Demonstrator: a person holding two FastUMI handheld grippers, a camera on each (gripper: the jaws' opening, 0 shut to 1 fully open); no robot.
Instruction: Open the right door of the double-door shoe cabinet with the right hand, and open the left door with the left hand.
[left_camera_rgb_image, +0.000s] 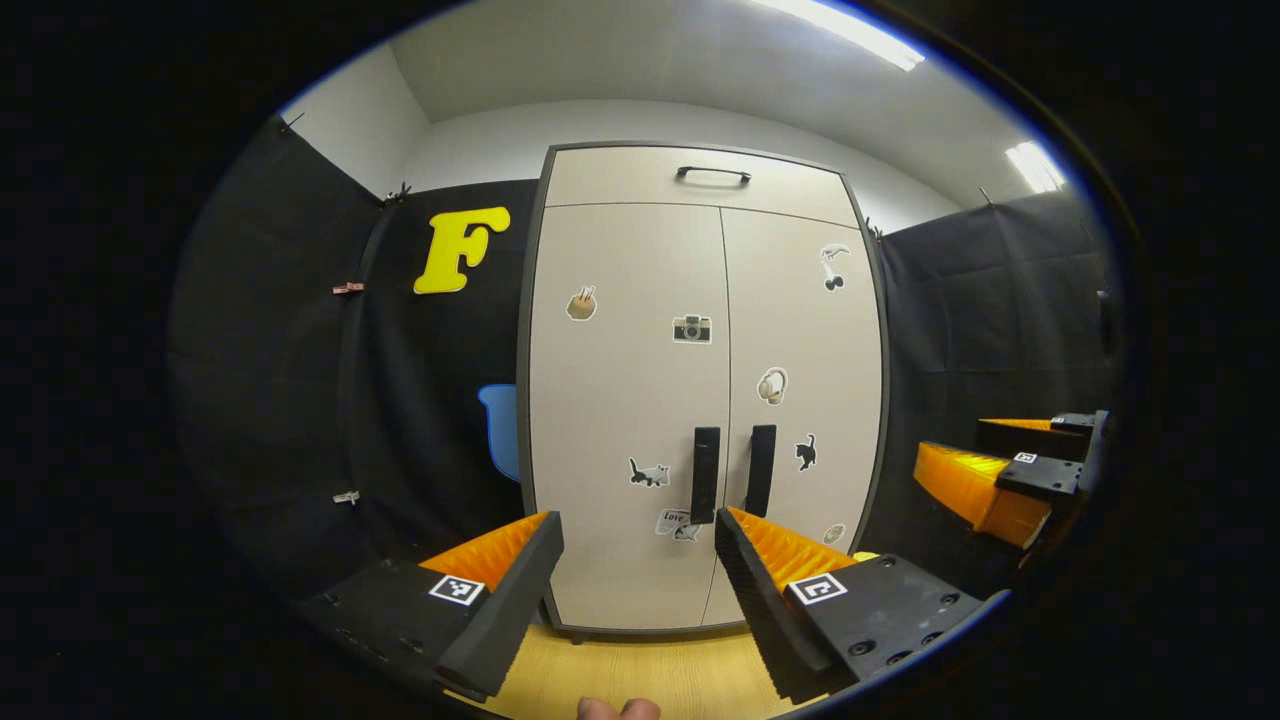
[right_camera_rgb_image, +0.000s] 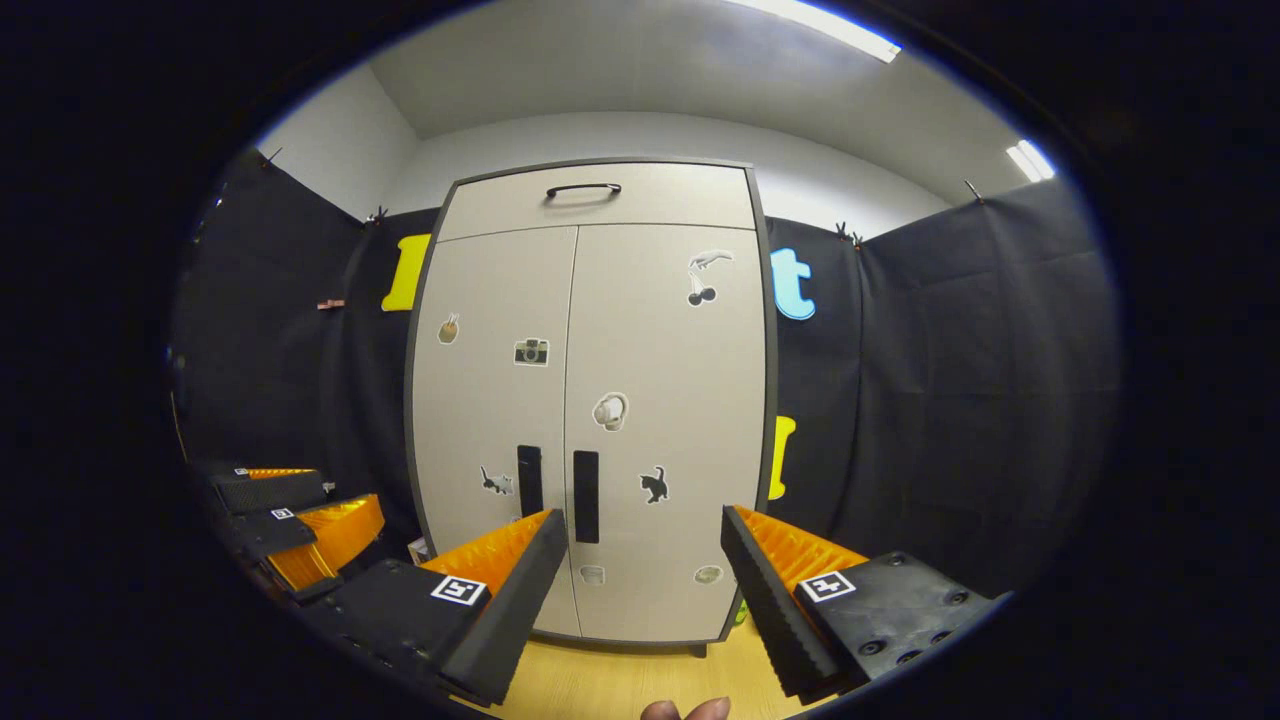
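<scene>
The cabinet (left_camera_rgb_image: 700, 390) stood upright on the floor (left_camera_rgb_image: 640, 670), both doors shut, its two handles (right_camera_rgb_image: 586, 496) vertical beside the centre seam (facing both cameras). The left gripper (left_camera_rgb_image: 640, 545) and right gripper (right_camera_rgb_image: 645, 540) were spread apart, holding nothing.

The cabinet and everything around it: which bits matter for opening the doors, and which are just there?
For the job:
right door
left door
right handle
left handle
right claw
left claw

Just there:
stickers
top drawer

recording booth (black cloth walls (left_camera_rgb_image: 280, 350), strip lights (left_camera_rgb_image: 850, 25))
</scene>
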